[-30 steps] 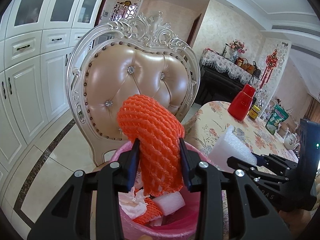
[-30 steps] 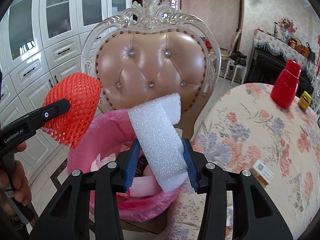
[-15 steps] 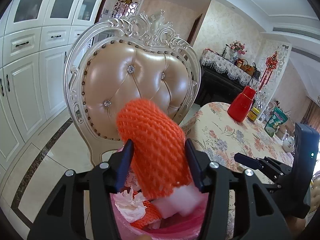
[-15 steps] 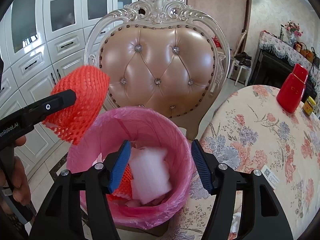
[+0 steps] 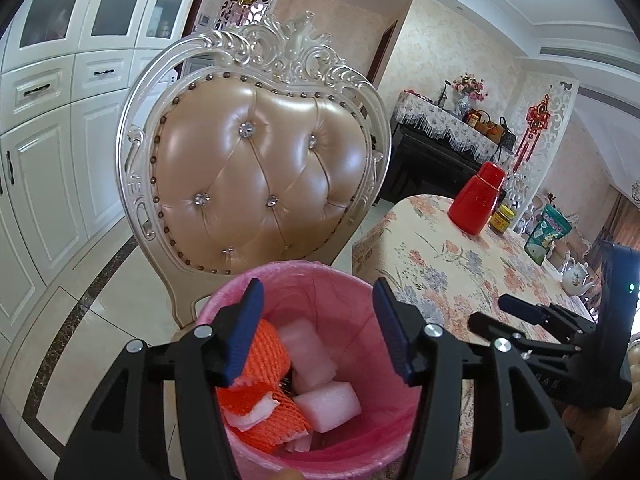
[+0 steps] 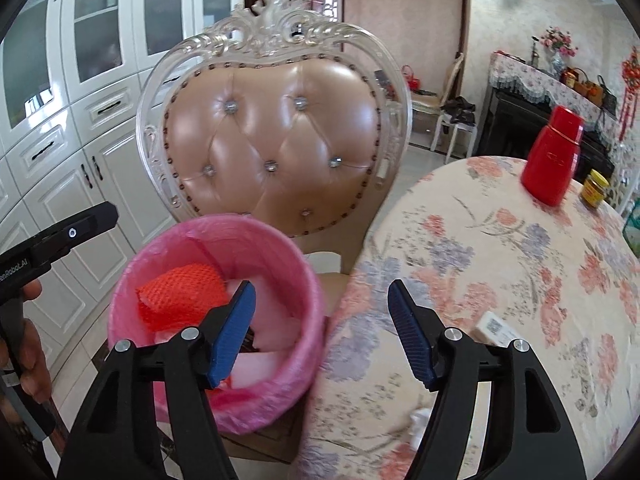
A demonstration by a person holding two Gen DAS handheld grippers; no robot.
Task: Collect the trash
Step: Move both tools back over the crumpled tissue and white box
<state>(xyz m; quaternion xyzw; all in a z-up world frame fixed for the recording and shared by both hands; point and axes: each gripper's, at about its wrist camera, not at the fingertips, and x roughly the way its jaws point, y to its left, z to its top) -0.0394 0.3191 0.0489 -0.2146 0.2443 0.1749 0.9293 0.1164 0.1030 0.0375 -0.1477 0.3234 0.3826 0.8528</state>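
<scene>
A bin with a pink liner (image 5: 296, 270) stands on the seat of an ornate chair. In it lie an orange foam net (image 5: 268, 356) and white foam pieces (image 5: 326, 400). My left gripper (image 5: 317, 288) hangs over the bin with its jaws opening and nothing between them. My right gripper (image 6: 321, 286) hovers at the bin's right rim (image 6: 224, 222), partly over the table edge, its jaws opening and empty too. The right wrist view also shows the orange net (image 6: 180, 292) and foam (image 6: 272, 320) inside the bin.
The tufted chair back (image 5: 260, 184) rises behind the bin. A floral-cloth table (image 6: 500, 260) at right holds a red bottle (image 6: 554, 160), a small jar (image 6: 596, 188), a white label card (image 6: 496, 328) and a white scrap (image 6: 420, 420). White cabinets line the left wall.
The left gripper let go of the orange net and the right gripper let go of the white foam; both now lie in the bin. The right gripper shifted right toward the table.
</scene>
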